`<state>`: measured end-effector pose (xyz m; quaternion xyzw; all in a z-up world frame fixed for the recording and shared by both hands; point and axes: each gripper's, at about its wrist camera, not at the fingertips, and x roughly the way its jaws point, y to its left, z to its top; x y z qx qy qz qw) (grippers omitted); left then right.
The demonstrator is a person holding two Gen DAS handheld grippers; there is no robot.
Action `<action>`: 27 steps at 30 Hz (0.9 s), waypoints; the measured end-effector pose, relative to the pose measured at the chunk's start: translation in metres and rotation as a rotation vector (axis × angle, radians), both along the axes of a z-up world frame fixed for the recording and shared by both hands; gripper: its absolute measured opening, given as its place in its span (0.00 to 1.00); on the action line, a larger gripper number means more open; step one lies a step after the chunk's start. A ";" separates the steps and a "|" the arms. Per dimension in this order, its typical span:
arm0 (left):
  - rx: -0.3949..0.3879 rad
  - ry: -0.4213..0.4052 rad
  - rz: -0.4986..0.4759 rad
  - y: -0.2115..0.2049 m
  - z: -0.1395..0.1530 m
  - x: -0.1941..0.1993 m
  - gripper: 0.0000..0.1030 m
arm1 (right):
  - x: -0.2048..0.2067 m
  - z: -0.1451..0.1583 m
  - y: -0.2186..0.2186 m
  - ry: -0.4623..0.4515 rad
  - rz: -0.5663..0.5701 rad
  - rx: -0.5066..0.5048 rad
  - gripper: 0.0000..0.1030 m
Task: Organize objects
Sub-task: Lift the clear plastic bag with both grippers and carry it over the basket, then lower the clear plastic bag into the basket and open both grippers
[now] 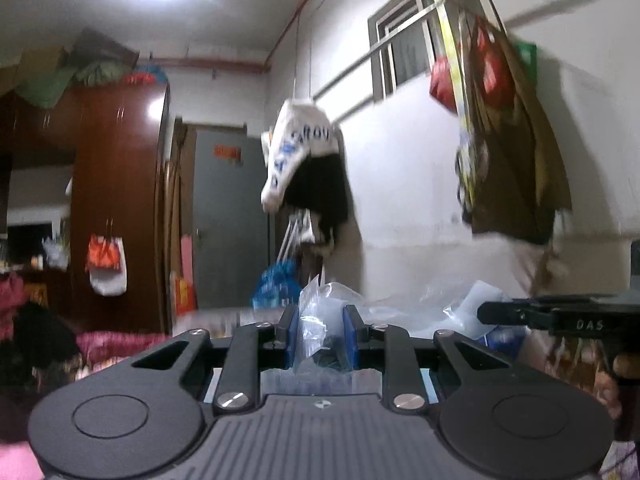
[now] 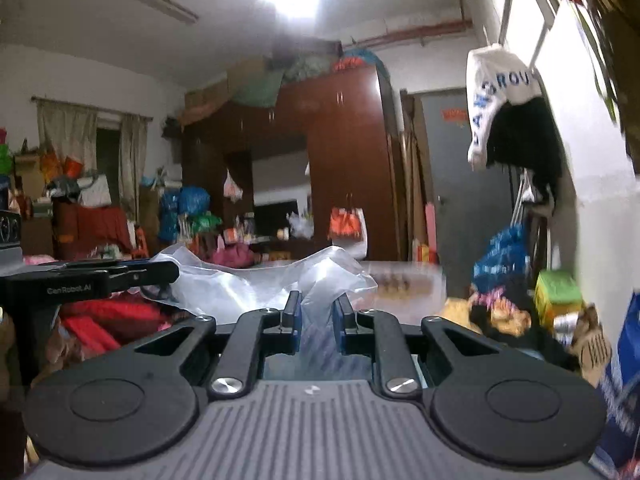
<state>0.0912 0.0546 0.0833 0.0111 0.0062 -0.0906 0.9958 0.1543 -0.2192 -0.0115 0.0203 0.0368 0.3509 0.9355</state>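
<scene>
Gripping 1 clear plastic bag (image 1: 320, 312) between them, left tongs (image 1: 321, 334) and right tongs (image 2: 316, 322) clench it.

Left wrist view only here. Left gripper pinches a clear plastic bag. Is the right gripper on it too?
Observer: Yes. In the right wrist view the right gripper has clear plastic bag film bunched between its blue pads.
Operator: Where's the left gripper relative to it?
Observer: The left gripper enters from the left edge of the right view, tip at the bag's far-left fold.
Operator: Anything in the room that I can't see?
Observer: A curtained window on the far-left wall, with piled goods below it.
Operator: Anything close on the right side?
Observer: A green and yellow box low beside the wall.
</scene>
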 end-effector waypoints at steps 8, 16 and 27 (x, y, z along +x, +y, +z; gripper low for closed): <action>0.091 0.070 0.073 -0.004 0.049 0.101 0.26 | 0.107 0.052 0.030 0.087 -0.070 -0.004 0.18; 0.112 0.256 0.169 0.009 0.013 0.160 0.26 | 0.173 0.006 0.068 0.289 -0.069 -0.113 0.18; 0.194 0.328 0.318 0.010 0.002 0.180 0.51 | 0.182 -0.004 0.082 0.349 -0.126 -0.207 0.52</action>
